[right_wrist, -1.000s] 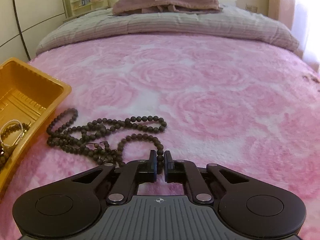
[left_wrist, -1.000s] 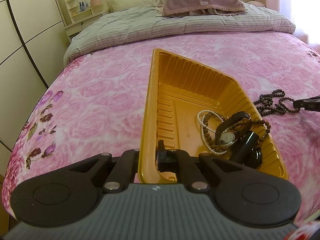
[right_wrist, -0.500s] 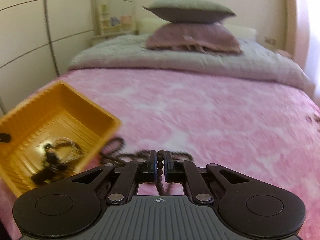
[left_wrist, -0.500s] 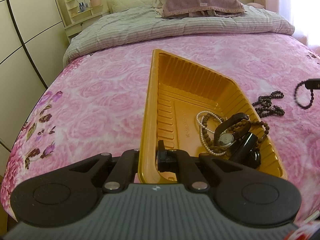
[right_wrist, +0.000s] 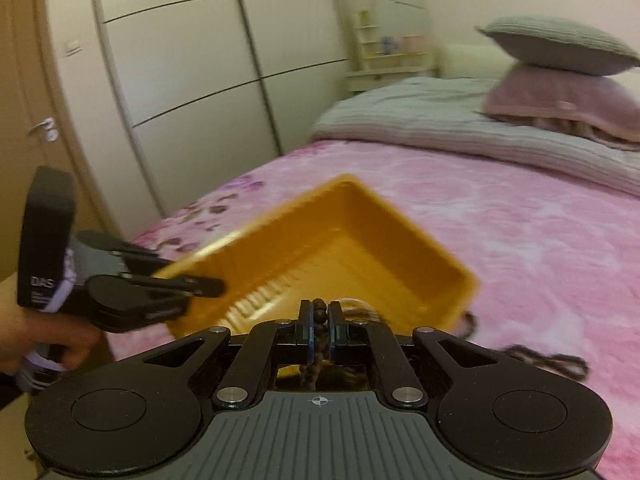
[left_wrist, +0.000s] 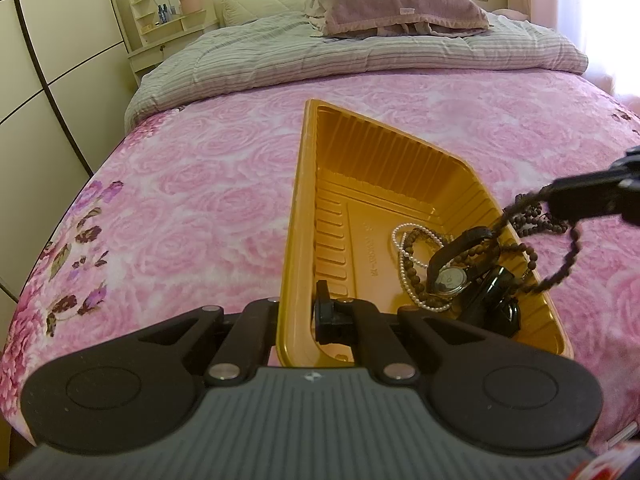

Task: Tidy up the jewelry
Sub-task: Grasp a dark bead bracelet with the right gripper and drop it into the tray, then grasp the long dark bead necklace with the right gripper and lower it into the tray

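Observation:
An orange plastic tray lies on the pink bed. My left gripper is shut on its near rim. In the tray lie a pearl strand, a brown bead bracelet, a black-strapped watch and a black object. My right gripper is shut on a dark bead necklace, held at the tray's right edge; it enters the left wrist view with the necklace hanging in loops over the rim.
The pink rose bedspread surrounds the tray. A striped grey quilt and stacked pillows lie at the bed's head. A wardrobe and a small shelf stand to the left.
My right gripper has lifted the dark bead necklace off the bedspread and carried it left to the tray's right edge. My left gripper has kept its hold on the tray rim.

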`<state>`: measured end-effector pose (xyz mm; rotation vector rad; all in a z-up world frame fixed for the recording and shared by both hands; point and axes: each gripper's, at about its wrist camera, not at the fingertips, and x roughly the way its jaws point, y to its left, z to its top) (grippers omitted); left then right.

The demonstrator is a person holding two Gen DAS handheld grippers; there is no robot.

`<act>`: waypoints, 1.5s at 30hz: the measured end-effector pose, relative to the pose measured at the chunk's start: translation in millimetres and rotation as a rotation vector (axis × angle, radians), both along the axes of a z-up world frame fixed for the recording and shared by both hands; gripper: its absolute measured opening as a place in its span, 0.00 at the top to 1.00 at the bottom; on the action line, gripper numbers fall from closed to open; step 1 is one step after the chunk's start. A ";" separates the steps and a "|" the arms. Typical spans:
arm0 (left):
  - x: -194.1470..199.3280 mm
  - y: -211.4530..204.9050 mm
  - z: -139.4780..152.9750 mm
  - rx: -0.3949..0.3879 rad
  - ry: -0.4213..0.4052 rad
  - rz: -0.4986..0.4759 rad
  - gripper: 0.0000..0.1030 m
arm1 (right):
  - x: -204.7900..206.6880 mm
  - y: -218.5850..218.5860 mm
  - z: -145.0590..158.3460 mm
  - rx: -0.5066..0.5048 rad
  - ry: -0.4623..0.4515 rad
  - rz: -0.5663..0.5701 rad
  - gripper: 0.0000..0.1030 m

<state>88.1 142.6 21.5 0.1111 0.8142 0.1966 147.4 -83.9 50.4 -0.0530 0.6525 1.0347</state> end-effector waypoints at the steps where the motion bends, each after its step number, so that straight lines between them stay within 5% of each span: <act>1: 0.0 -0.1 0.0 -0.001 -0.001 0.001 0.97 | -0.8 7.2 -1.1 -0.005 0.001 0.016 0.94; 15: 0.6 0.1 -0.7 -0.006 -0.001 0.001 0.97 | 6.4 36.9 -22.5 -0.053 0.030 0.061 0.93; 24: 0.9 0.1 -2.1 -0.005 0.003 0.003 0.97 | 24.3 -7.3 -28.1 -0.068 0.011 -0.133 0.92; 32: 0.7 0.8 -2.3 -0.006 0.000 0.005 0.97 | 44.9 -71.1 -64.1 -0.180 0.061 -0.369 0.89; 35: 0.7 0.6 -2.2 -0.008 0.000 0.005 0.97 | 53.1 -90.0 -77.0 -0.212 0.084 -0.427 0.85; 39: 0.8 0.9 -2.0 -0.007 0.000 0.005 0.97 | 62.2 -100.7 -88.0 -0.247 0.060 -0.456 0.63; 45: -0.7 2.5 -1.3 -0.015 -0.009 0.014 0.96 | 70.3 -91.6 -102.3 -0.305 -0.004 -0.361 0.63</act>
